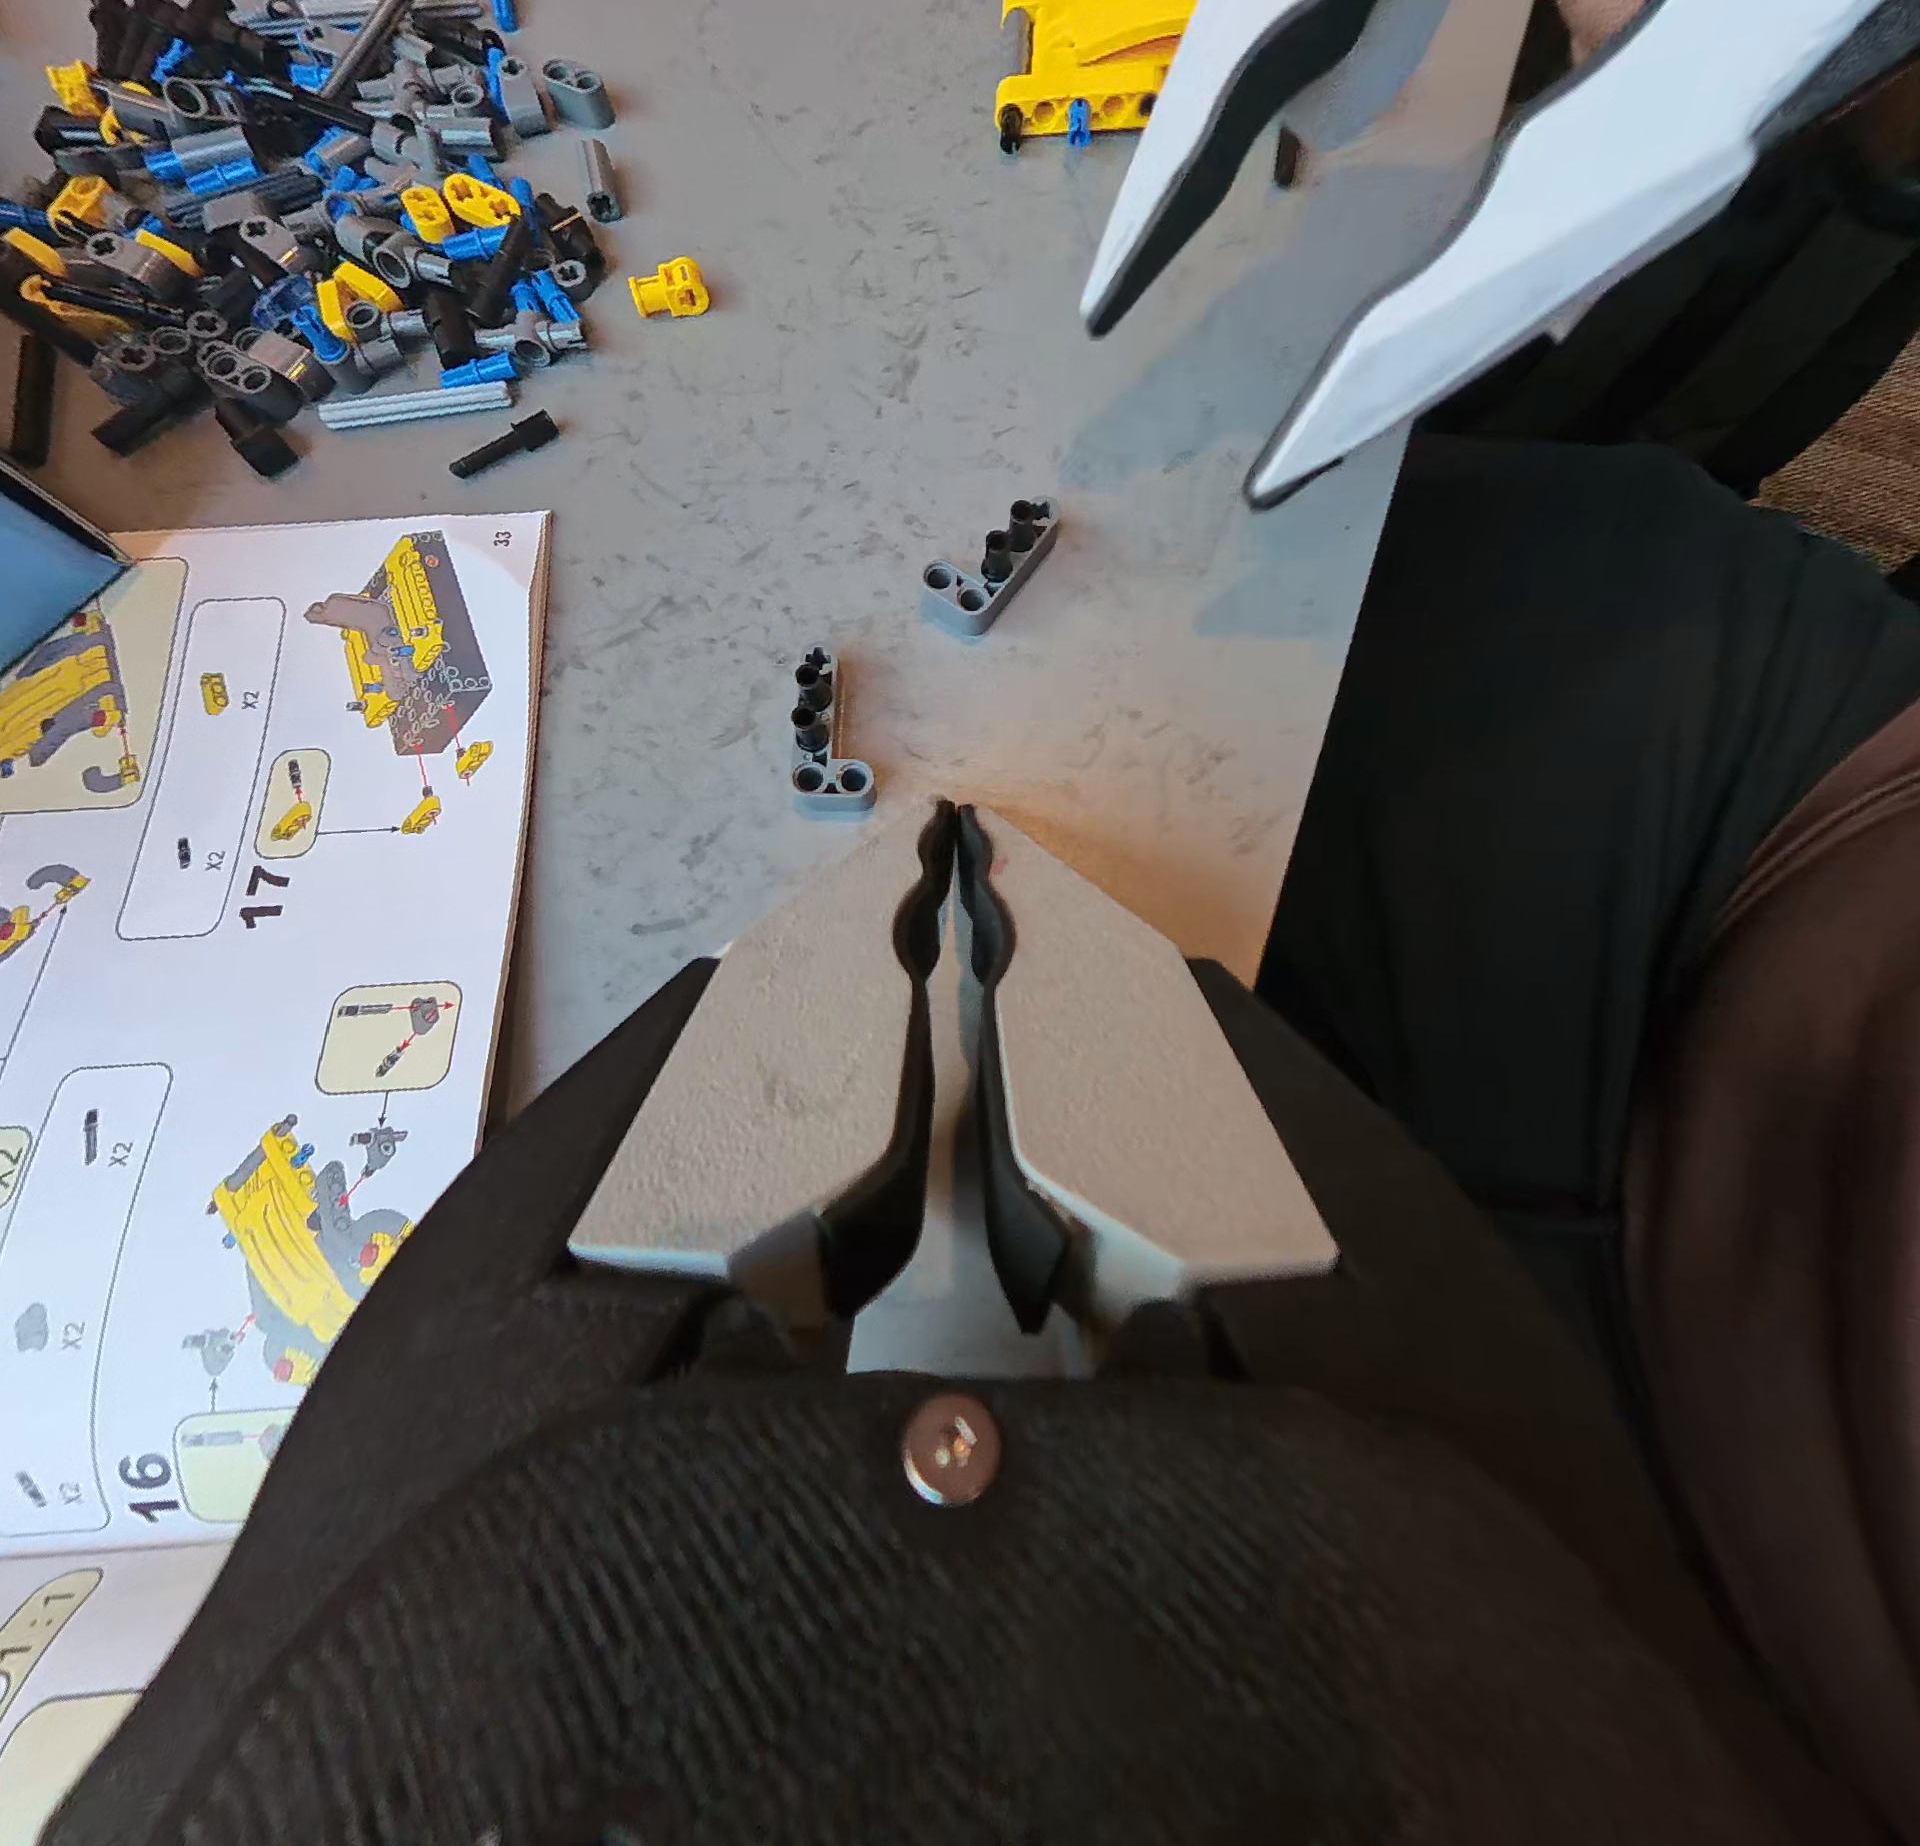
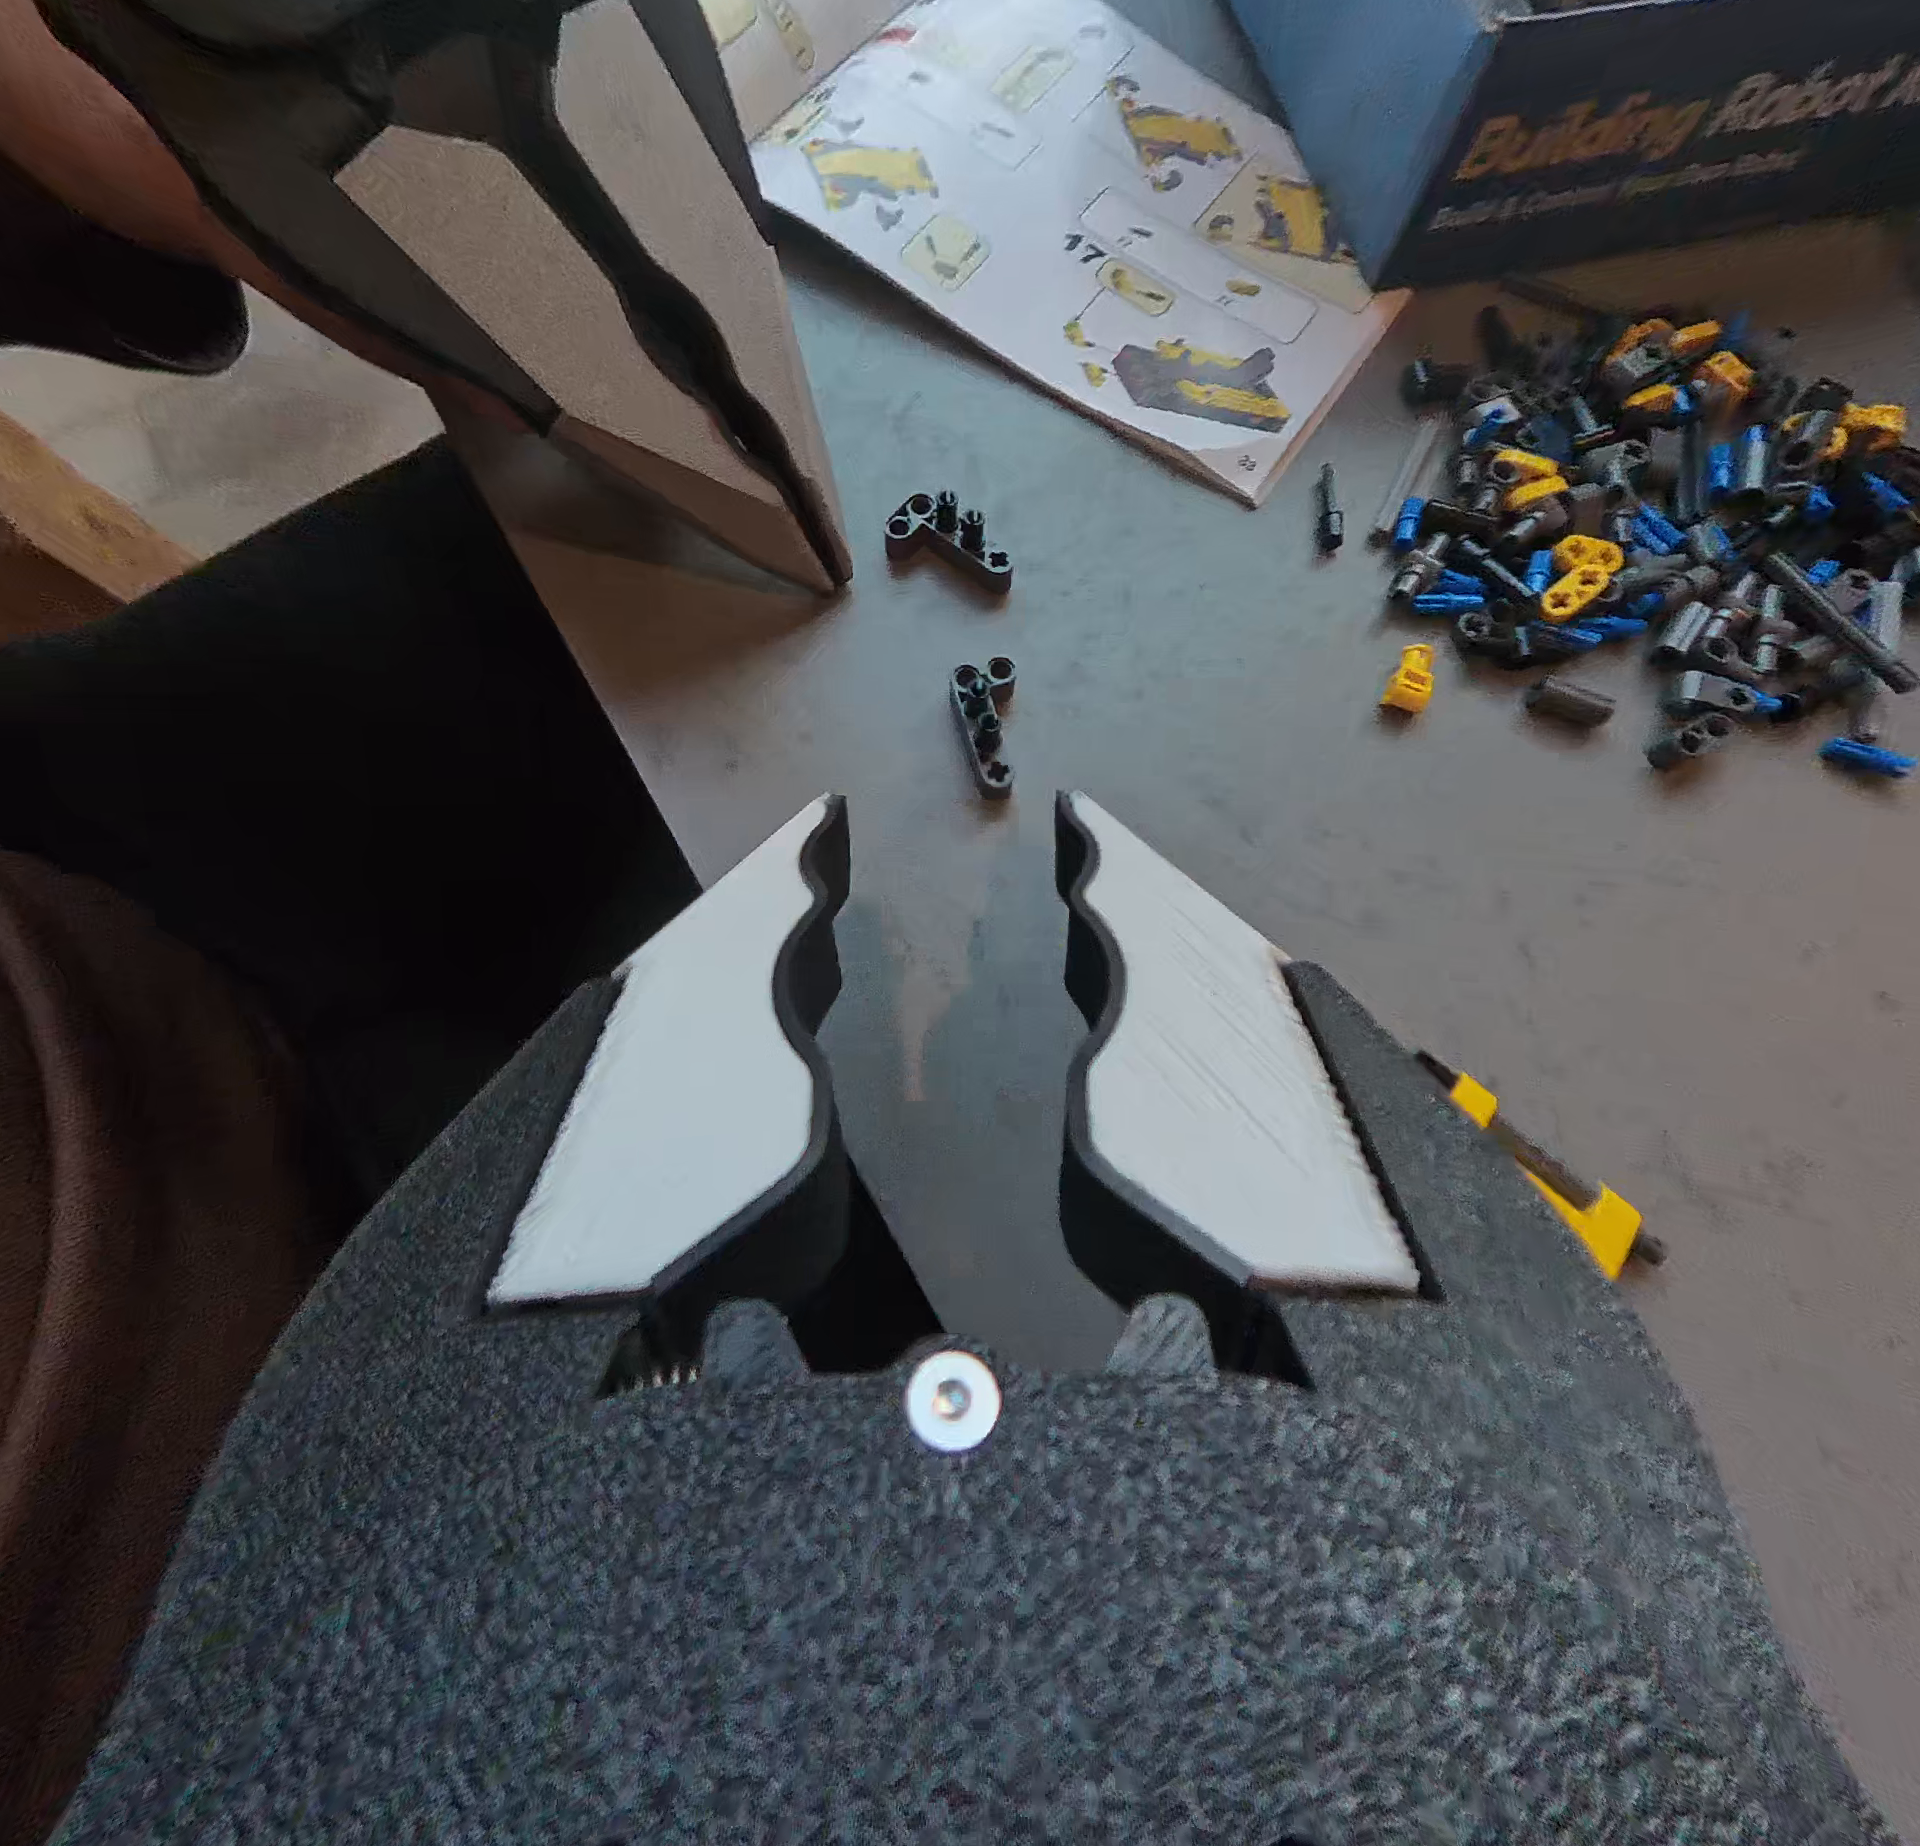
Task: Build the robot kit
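My left gripper (image 1: 954, 814) is shut with nothing between its pads, its tips low over the grey table (image 1: 831, 238). Just ahead and left of them lies a grey L-shaped beam with black pins (image 1: 831, 778), also in the right wrist view (image 2: 951, 549) next to the left gripper (image 2: 836, 578). A second L-shaped beam with pins (image 1: 971, 591) lies farther off. My right gripper (image 2: 951, 809) is open and empty, and this second beam (image 2: 982, 736) lies on the table just beyond its tips, not between them. The right gripper also shows in the left wrist view (image 1: 1184, 404).
A pile of black, blue, grey and yellow parts (image 1: 291, 196) (image 2: 1662, 549), a loose yellow connector (image 1: 670, 290), a black pin (image 1: 504, 442), an open instruction booklet (image 1: 260, 965) (image 2: 1039, 217), a blue box (image 2: 1558, 82) and a yellow assembly (image 1: 1091, 51). Dark clothing (image 1: 1558, 861) borders the table edge.
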Demonstrator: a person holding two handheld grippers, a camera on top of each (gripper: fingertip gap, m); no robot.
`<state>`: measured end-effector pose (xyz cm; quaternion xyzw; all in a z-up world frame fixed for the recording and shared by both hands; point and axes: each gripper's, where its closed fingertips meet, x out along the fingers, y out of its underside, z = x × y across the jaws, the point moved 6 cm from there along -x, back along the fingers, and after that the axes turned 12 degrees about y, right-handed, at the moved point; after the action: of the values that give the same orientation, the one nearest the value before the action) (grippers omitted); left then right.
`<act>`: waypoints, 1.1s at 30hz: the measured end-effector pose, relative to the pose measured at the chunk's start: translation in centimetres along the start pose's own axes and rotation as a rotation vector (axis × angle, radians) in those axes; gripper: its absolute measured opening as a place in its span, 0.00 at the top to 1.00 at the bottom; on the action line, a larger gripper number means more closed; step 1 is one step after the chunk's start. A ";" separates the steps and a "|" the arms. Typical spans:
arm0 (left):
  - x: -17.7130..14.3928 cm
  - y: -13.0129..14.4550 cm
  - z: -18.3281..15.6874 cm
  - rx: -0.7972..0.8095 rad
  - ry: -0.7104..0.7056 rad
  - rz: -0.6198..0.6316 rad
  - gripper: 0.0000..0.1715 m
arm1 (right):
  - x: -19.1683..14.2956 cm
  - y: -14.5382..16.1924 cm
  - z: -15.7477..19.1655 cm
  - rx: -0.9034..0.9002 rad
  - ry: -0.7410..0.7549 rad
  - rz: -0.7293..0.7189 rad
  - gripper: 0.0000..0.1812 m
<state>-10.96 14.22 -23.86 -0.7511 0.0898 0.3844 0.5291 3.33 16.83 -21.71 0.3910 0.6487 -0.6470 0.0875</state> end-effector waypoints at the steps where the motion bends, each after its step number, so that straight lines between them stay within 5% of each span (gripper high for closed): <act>1: 0.0 0.0 0.0 0.002 -0.002 0.001 1.00 | 0.5 -0.2 0.1 -0.025 -0.011 0.026 0.78; 8: 0.0 0.0 -0.1 0.001 0.002 0.000 1.00 | 3.0 -0.7 -0.2 -0.065 -0.084 0.151 0.80; 13: 0.0 0.1 -0.1 0.000 0.006 0.000 1.00 | 3.7 -0.6 -0.1 -0.056 -0.134 0.178 0.95; 18: 0.0 0.0 -0.1 0.000 0.010 0.000 1.00 | 3.8 -0.7 0.0 -0.057 -0.145 0.170 0.96; 33: 0.0 0.1 -0.1 0.008 0.007 0.002 1.00 | 2.8 -2.9 0.2 -0.042 0.010 -0.160 0.96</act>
<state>-10.91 14.07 -23.88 -0.7503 0.0937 0.3820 0.5314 -0.45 18.22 -21.26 0.3391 0.6919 -0.6362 0.0403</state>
